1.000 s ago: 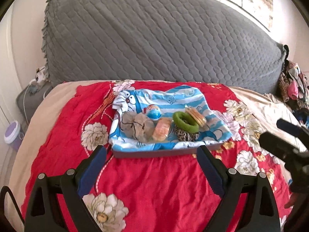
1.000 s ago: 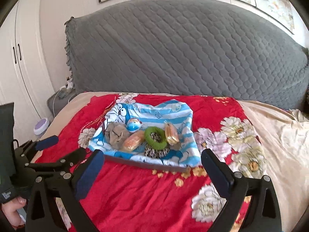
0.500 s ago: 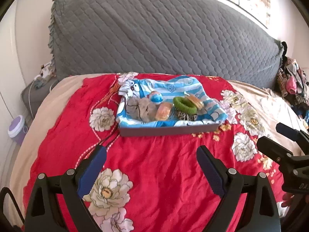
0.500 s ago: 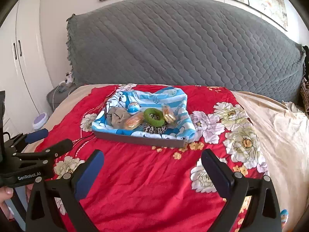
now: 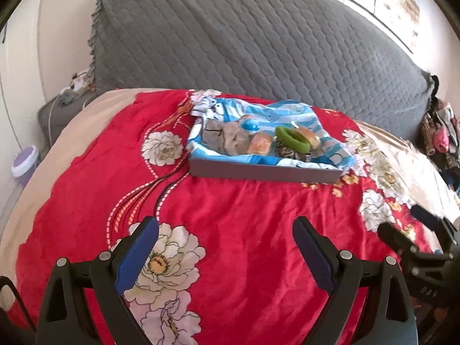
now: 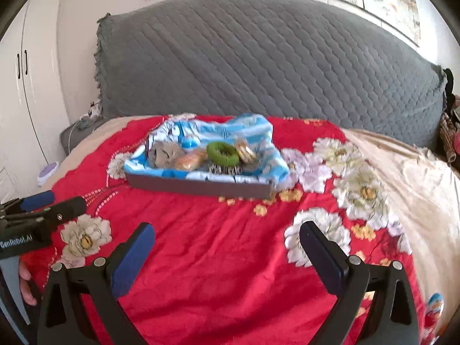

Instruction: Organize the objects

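**Tray far ahead, both claws empty**

Nearest to the cameras, the left gripper (image 5: 225,247) and the right gripper (image 6: 227,251) both hang over the red floral bedspread (image 5: 244,215) with their jaws wide apart and nothing between them. The two stand side by side, and neither looks clearly nearer to the goal.

Straight ahead and well apart from both claws lies the grey tray (image 5: 263,172), its long axis running left to right across the view. A blue striped cloth (image 5: 290,112) lines it. On the cloth, from left to right, I see a grey crumpled cloth (image 5: 225,138), a blue ball (image 5: 250,125), a wrapped bun (image 5: 258,145) and a green ring (image 5: 291,139) resting on a leopard-print scrunchie (image 5: 290,152). Nothing stands in the way, only open bedspread.

Behind the tray rises the grey quilted headboard (image 6: 273,66).
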A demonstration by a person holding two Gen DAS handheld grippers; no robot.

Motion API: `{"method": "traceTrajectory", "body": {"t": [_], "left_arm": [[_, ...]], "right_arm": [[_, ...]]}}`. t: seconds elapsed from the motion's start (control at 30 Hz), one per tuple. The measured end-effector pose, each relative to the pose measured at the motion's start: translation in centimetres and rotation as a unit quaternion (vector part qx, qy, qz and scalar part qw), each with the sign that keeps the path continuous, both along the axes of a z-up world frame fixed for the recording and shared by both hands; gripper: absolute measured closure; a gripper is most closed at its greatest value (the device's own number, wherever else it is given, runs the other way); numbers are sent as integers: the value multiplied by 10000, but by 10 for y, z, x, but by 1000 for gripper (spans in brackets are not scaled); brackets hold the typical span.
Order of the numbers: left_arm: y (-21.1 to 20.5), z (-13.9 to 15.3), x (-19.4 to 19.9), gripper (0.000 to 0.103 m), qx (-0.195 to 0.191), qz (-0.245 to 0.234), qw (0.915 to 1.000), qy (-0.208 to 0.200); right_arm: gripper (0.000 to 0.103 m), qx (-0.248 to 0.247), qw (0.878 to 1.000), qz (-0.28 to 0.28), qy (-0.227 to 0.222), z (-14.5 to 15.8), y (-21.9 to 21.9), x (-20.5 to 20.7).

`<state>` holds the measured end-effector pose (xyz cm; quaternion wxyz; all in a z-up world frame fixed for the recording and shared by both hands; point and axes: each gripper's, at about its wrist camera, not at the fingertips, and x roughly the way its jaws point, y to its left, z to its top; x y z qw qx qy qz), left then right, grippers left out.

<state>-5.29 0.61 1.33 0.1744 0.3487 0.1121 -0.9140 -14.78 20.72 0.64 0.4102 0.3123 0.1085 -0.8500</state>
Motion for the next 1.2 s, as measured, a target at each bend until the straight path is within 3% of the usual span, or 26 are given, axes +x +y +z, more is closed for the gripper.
{"method": "traceTrajectory", "body": {"t": [0.13,0.3,0.77,1.2], "left_arm": [[-3,-14,-1,8,-122,36,9999,-115],[1,-29,0,8,-148,-87,9996,-212],[1,-56,2,8,-116,76,9992,-380],[3,-66,2,8,-317,89,9986,-415]], "right_arm": [[1,302,9995,-41,16,-23,-3,2],[1,254,9997,-35,24,-37,-2,9],[1,446,9988,-162,74,-53,-5,12],[1,379,9986,-358,-17,-66,3,7]]}}
